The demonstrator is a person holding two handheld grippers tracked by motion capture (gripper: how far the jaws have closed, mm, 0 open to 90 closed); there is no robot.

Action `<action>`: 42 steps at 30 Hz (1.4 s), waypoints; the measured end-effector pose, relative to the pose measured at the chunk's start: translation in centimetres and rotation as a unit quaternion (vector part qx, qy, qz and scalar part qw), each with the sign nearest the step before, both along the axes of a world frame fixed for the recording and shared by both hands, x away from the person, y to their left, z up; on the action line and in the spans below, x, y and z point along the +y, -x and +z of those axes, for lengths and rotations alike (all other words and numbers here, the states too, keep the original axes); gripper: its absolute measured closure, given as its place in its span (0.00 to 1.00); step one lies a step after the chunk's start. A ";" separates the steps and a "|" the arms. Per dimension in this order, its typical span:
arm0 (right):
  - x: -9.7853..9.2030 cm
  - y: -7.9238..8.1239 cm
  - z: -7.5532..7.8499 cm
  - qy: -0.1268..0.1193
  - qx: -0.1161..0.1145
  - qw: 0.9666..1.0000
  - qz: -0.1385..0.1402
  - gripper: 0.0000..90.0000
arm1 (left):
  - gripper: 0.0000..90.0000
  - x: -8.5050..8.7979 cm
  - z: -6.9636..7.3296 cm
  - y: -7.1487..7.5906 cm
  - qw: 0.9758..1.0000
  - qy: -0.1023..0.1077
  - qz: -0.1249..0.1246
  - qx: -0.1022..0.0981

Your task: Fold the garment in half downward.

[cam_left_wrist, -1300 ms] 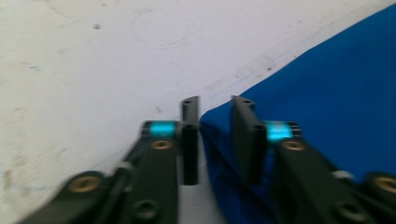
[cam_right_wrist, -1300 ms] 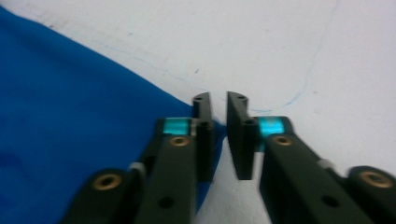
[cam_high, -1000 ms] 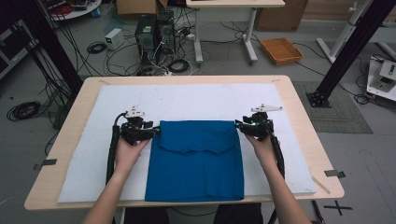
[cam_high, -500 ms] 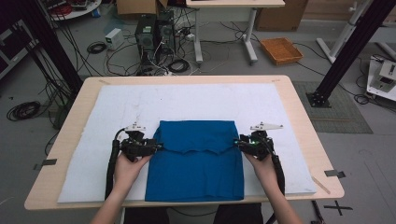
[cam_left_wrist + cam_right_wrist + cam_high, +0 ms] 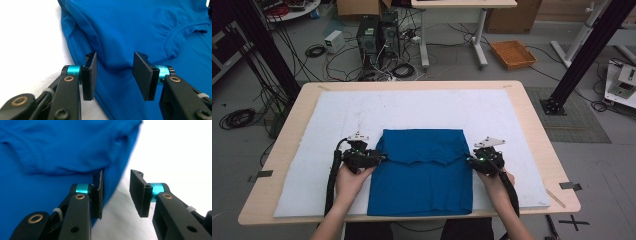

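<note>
Blue cotton T-shirt [image 5: 424, 172] folded on white padded mat [image 5: 422, 112], near front edge. Left gripper [image 5: 379, 159] at shirt's left edge, jaws apart, fold edge between, ungripped. Right gripper [image 5: 470, 161] at right edge, jaws just closing, gap remains, pads clear of cloth.

I see both forearms reaching in from the near edge, each hand wrapped around a gripper. My left gripper [image 5: 381, 158] points inward, jaws apart. My right gripper [image 5: 469, 160] mirrors it; its jaws have just been closing, nothing pinched.
</note>
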State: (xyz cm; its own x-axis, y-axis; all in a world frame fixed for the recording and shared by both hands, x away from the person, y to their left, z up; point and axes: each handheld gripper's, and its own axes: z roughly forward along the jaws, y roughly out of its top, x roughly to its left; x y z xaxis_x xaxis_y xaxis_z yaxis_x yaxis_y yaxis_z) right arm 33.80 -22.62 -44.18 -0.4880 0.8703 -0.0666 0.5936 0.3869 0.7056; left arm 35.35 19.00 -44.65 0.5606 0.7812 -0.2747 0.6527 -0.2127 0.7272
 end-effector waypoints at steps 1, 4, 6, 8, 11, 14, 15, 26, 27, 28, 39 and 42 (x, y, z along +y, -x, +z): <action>0.0 0.0 0.0 0.000 0.000 1.000 0.000 0.71 | 0.61 0.0 0.0 0.0 1.000 0.000 0.000 0.000; -1.3 0.0 0.1 -0.005 0.005 1.000 -0.018 0.71 | 0.61 0.0 0.0 0.0 1.000 0.002 0.001 0.001; -1.9 0.2 0.3 -0.002 0.001 1.000 -0.025 0.71 | 0.61 0.0 0.0 0.0 1.000 0.002 0.001 0.002; -2.4 0.5 0.6 0.004 -0.002 0.999 -0.032 0.71 | 0.61 0.0 0.0 0.0 1.000 0.002 0.002 0.002; -2.9 0.7 0.7 0.002 -0.002 0.999 -0.039 0.70 | 0.61 0.1 0.0 0.0 1.000 0.003 0.001 0.002; -3.2 1.2 1.1 -0.030 -0.007 0.999 -0.030 0.70 | 0.61 0.0 0.0 0.1 1.000 0.005 0.003 0.004; -3.2 1.2 1.1 -0.030 -0.007 0.999 -0.030 0.70 | 0.61 0.0 0.0 0.1 1.000 0.005 0.003 0.004; -0.4 -0.7 0.7 -0.137 0.037 0.990 -0.007 0.67 | 0.70 0.8 0.2 -0.1 0.998 0.053 0.013 0.037; -0.4 -0.7 0.7 -0.137 0.037 0.990 -0.007 0.67 | 0.70 0.8 0.2 -0.1 0.998 0.053 0.013 0.037; -0.3 -1.2 0.5 -0.144 0.044 0.988 -0.010 0.66 | 0.70 0.5 -0.1 -0.3 0.997 0.053 0.014 0.045; 0.3 -1.9 -0.1 -0.128 0.050 0.990 -0.003 0.93 | 0.82 -0.2 -0.2 -0.7 0.998 0.048 0.019 0.022; 0.0 -1.6 0.0 -0.126 0.053 0.991 0.001 0.86 | 0.83 -0.1 0.0 -0.6 0.998 0.051 0.018 0.016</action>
